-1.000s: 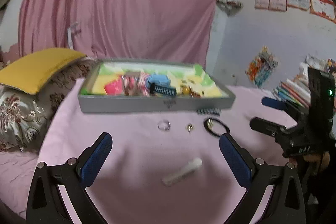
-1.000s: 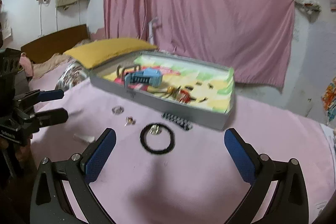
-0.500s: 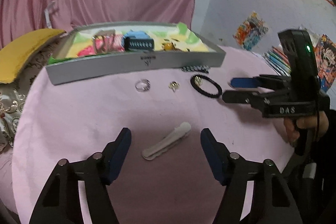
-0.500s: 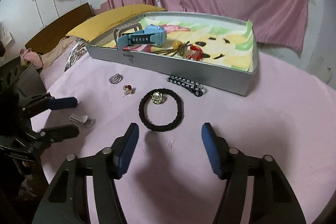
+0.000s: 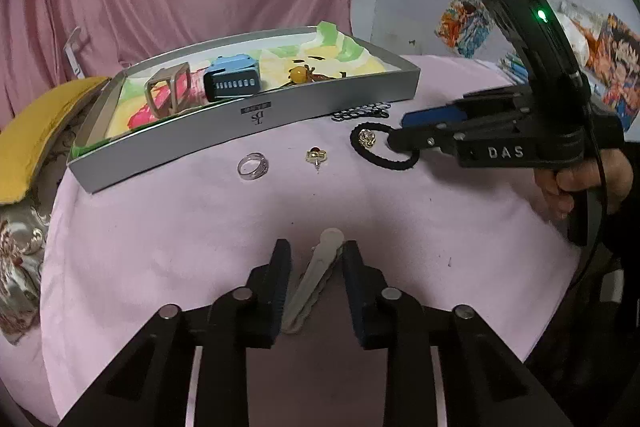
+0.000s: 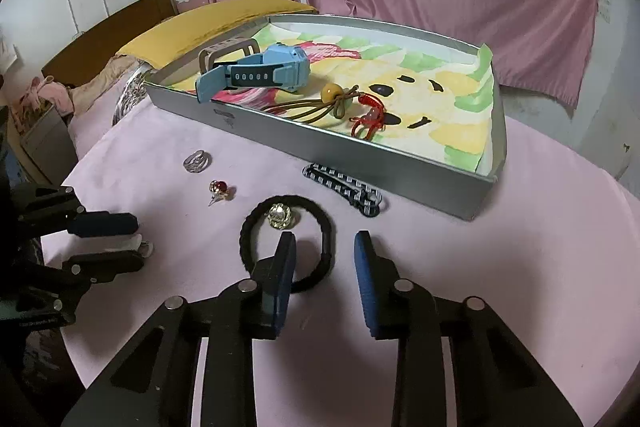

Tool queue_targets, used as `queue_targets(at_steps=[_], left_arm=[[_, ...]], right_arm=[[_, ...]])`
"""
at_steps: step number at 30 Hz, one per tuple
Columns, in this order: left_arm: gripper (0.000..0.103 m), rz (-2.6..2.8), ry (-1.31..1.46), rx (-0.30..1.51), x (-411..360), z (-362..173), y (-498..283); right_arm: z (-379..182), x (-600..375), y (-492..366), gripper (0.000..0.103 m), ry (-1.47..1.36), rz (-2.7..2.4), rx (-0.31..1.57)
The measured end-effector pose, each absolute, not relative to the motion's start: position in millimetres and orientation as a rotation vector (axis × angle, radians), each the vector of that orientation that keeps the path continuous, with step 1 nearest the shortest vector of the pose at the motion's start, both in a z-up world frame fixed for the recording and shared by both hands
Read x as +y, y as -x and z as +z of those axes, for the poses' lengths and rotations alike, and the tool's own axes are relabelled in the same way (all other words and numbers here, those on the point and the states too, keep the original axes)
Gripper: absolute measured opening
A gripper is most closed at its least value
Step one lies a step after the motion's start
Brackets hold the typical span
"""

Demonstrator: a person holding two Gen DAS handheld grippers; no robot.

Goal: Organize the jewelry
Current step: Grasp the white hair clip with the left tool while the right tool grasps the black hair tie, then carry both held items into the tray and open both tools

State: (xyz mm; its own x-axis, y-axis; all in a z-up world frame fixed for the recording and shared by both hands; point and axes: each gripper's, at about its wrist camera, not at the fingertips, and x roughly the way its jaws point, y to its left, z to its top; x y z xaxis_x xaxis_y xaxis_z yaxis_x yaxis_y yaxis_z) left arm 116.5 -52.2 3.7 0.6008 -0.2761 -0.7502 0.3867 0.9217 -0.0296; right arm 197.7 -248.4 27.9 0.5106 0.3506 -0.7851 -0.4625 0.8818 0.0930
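Clip (image 5: 320, 267), a pale hair clip lying flat on the pink-covered surface (image 5: 160, 227), now sits lengthwise between the pads of the left tongs (image 5: 314, 269), which a second ago stood wide and well back from it; the jaws are closing, narrow by now, with the right pad seemingly just at the clip and a gap left on the other side, so no grip is yet made. Hair tie (image 6: 286, 243), a black loop with a small gold charm (image 6: 280, 215) inside it, lies further out, and the right tongs (image 6: 324, 267) have likewise come down and narrowed: their jaws are closing astride the near right arc of the loop, one pad inside the ring, one outside, neither visibly pressing. Both pick-ups thus appear to be in their last phase. Beyond lie the items not yet handled: a silver ring (image 5: 253, 165), a red-stone earring (image 5: 316, 155) and a black-and-white chain (image 6: 344, 185) just beside the grey tray (image 6: 360, 155). The tray, lined with a cartoon print, already holds a blue watch (image 6: 260, 73), a beaded cord (image 6: 332, 99) and a red charm (image 6: 370, 117), and is the likely destination for clip and tie.
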Motion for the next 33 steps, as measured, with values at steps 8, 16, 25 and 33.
queue_targets(at_steps=[8, 16, 25, 33], left_arm=[[0.014, -0.372, -0.106, 0.858, -53.3, 6.0, -127.6], [0.014, -0.339, 0.046, 0.844, -46.1, 5.6, -143.7], [0.014, -0.293, 0.099, 0.655, -36.1, 33.6, -136.8], [0.014, -0.226, 0.137, 0.433, -27.2, 65.4, -137.1]], right_arm=[[28.0, -240.8, -198.6, 0.026, 0.209, 0.522, 0.892], [27.4, -242.6, -197.1, 0.004, 0.202, 0.532, 0.89], [55.8, -256.1, -176.7, 0.004, 0.157, 0.473, 0.721], [98.0, -258.4, -163.1, 0.004, 0.058, 0.453, 0.469]])
